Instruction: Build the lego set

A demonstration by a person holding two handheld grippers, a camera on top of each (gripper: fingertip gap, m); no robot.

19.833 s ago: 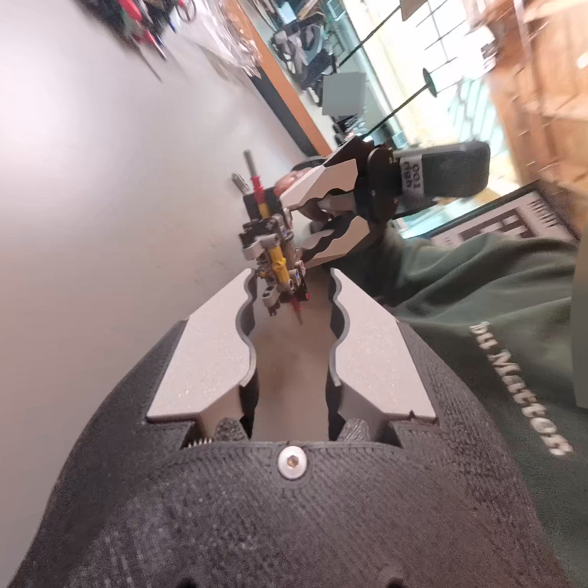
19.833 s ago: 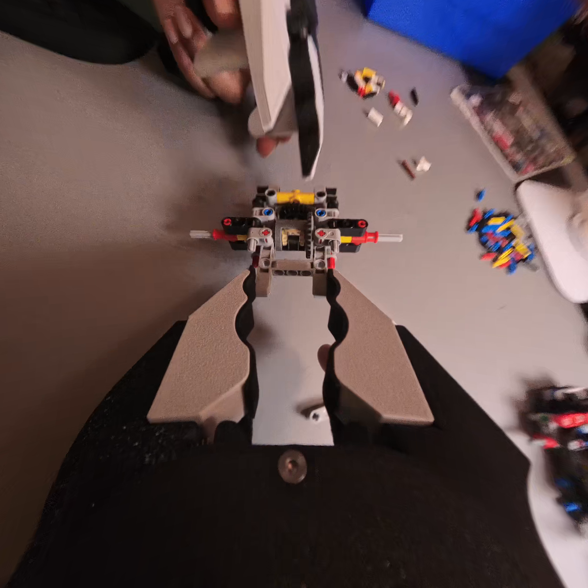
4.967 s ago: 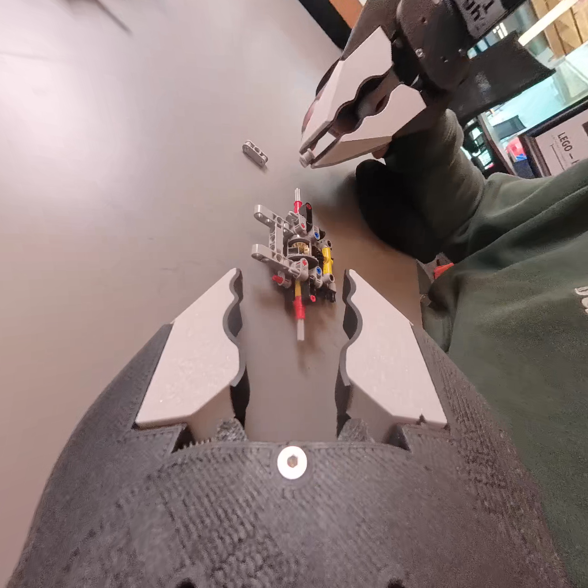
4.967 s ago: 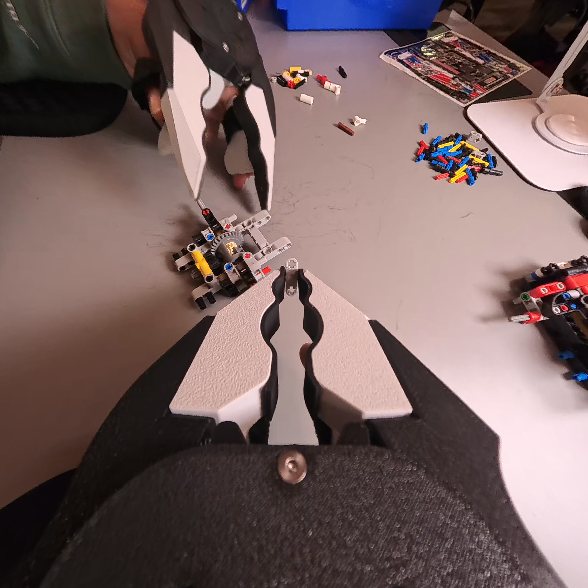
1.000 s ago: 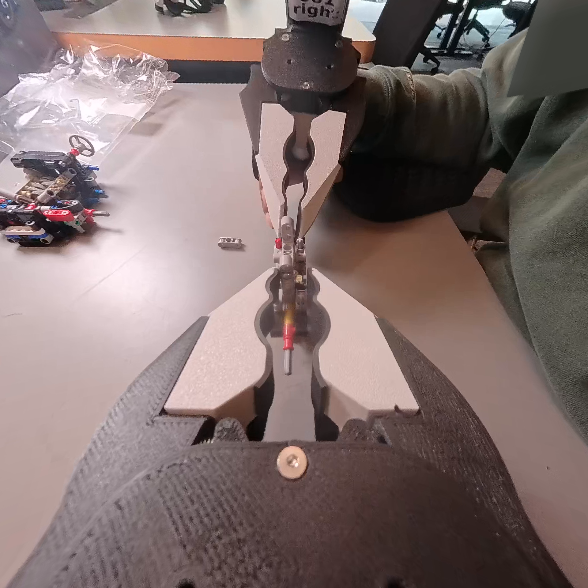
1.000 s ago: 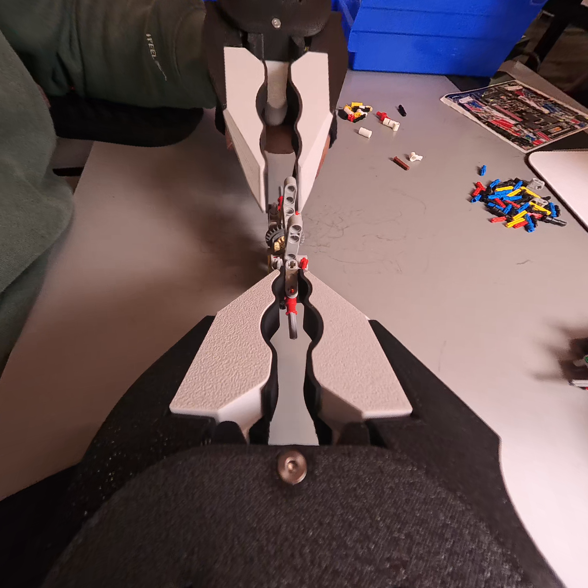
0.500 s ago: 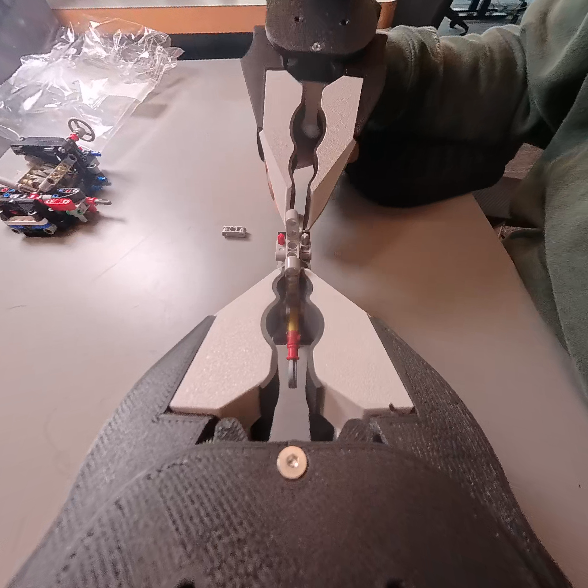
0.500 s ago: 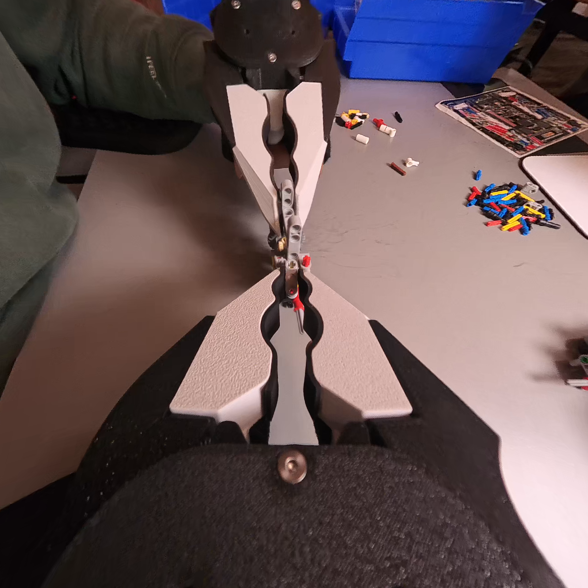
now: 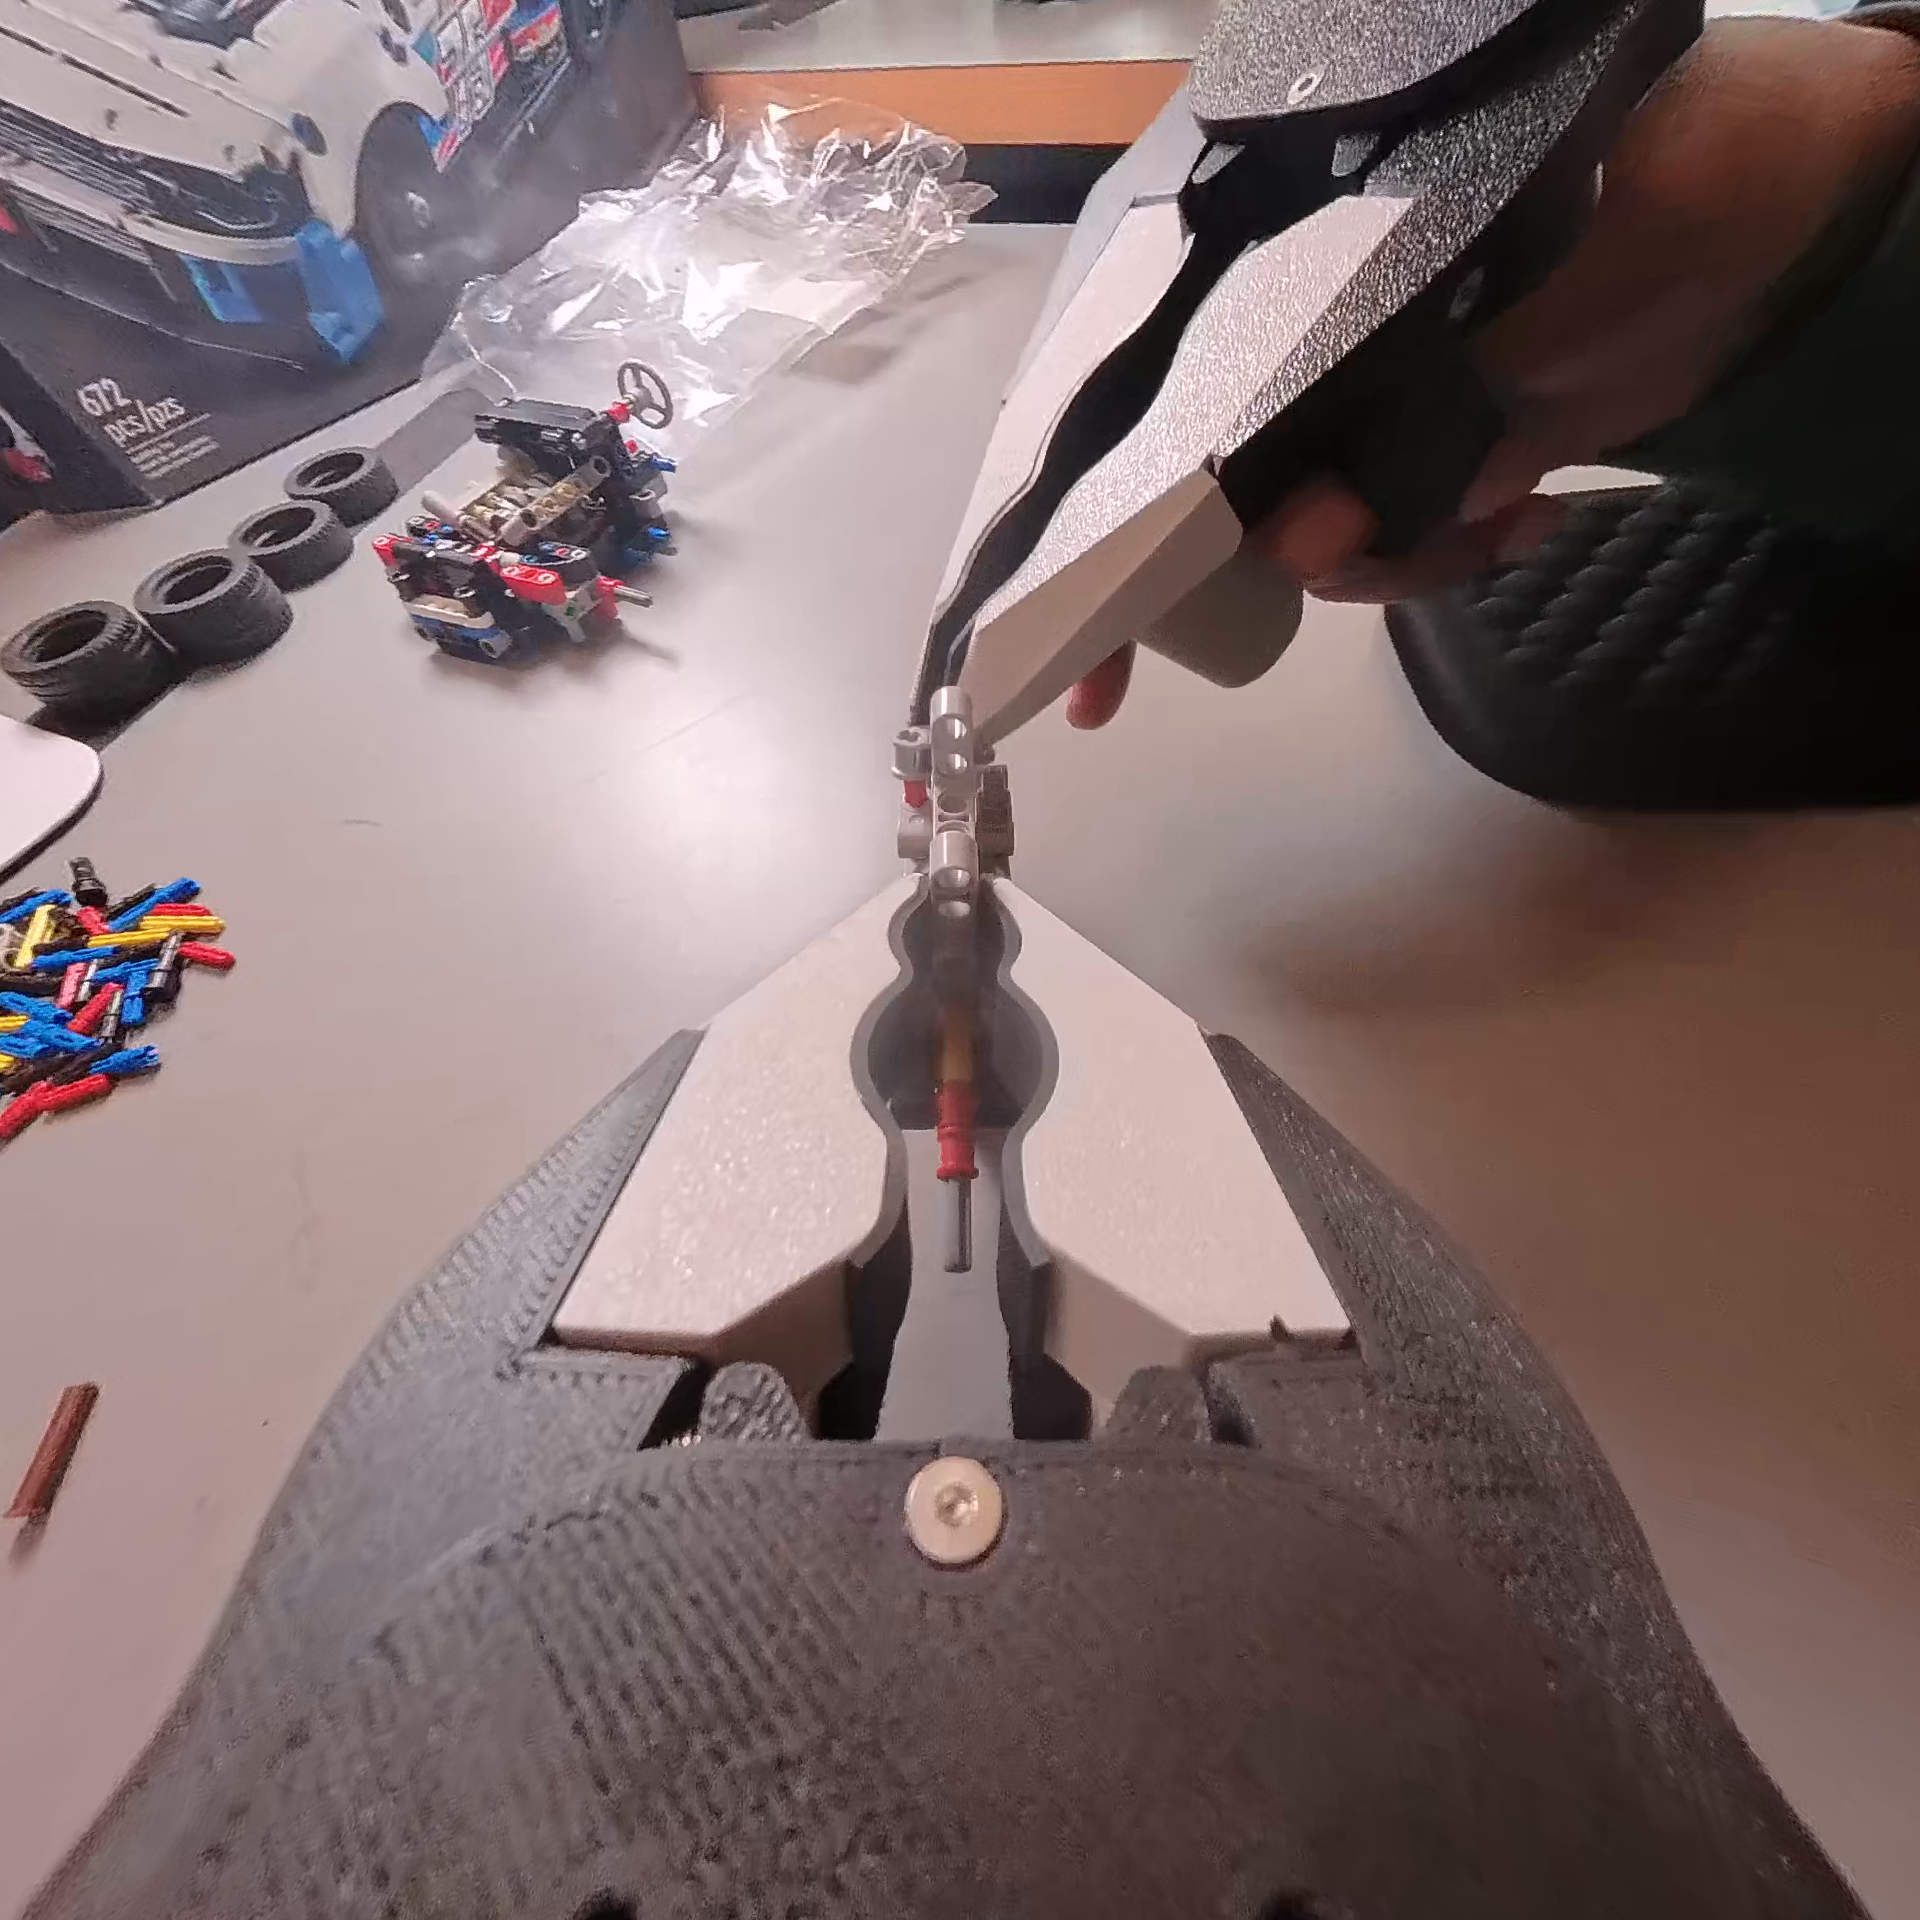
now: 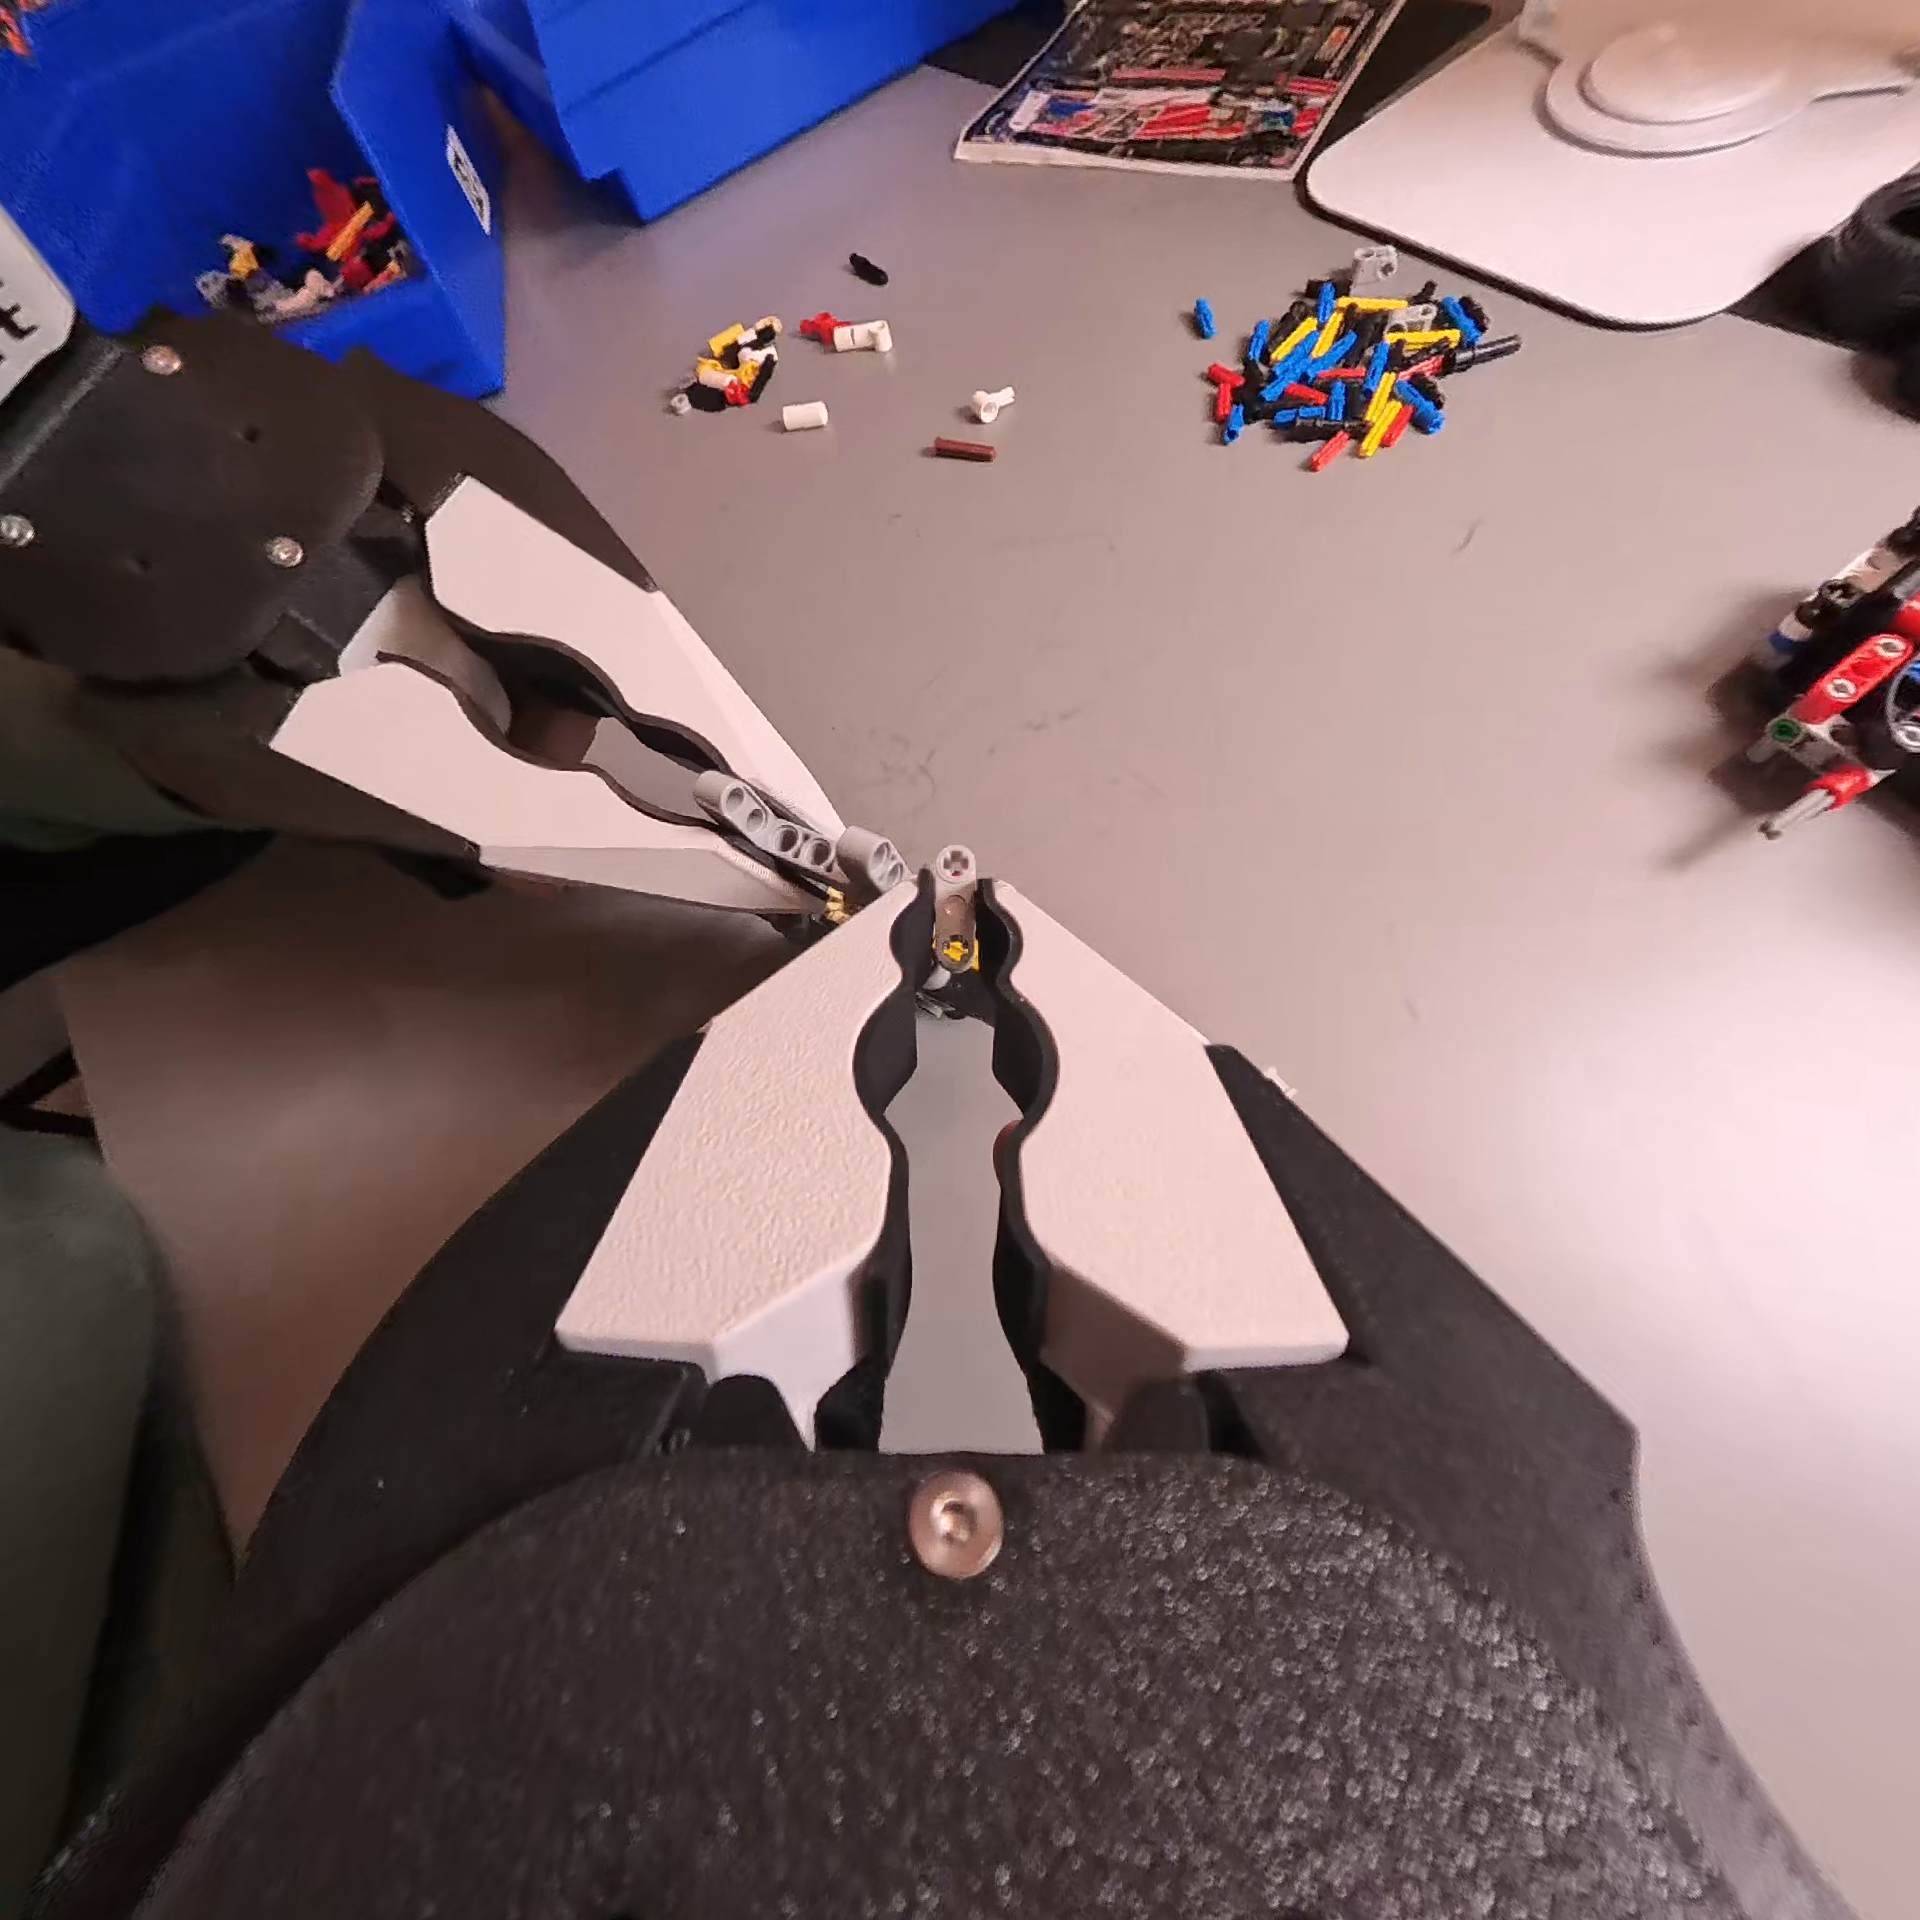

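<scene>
A small brick assembly [image 9: 951,790] of grey beams, with a yellow and red axle running back between my left fingers, is held above the grey table [image 9: 520,831]. My left gripper [image 9: 956,899] is shut on its near end. My right gripper [image 9: 961,712] comes in from the upper right and grips the assembly's far end. In the right wrist view my right gripper [image 10: 956,894] is shut on a grey cross-hole connector [image 10: 956,864] with a yellow axle end behind it. The left gripper [image 10: 826,875] enters from the left, with grey beams [image 10: 774,826] of the assembly between its fingers.
A partly built car chassis [image 9: 530,530], black tyres [image 9: 208,592], a printed box [image 9: 208,208] and a clear bag [image 9: 727,239] lie to the far left. A pile of coloured pins [image 10: 1340,374], loose parts [image 10: 790,364], blue bins [image 10: 260,156], a booklet [image 10: 1164,94] and a white base [image 10: 1610,156] lie ahead of the right gripper. Only a small space, under 4 cm, lies between the two pairs of fingers.
A second ago my left jaws closed onto the assembly and have stayed shut. Both grippers have since swung round: they faced head-on and now meet at an angle, still joined by the assembly.
</scene>
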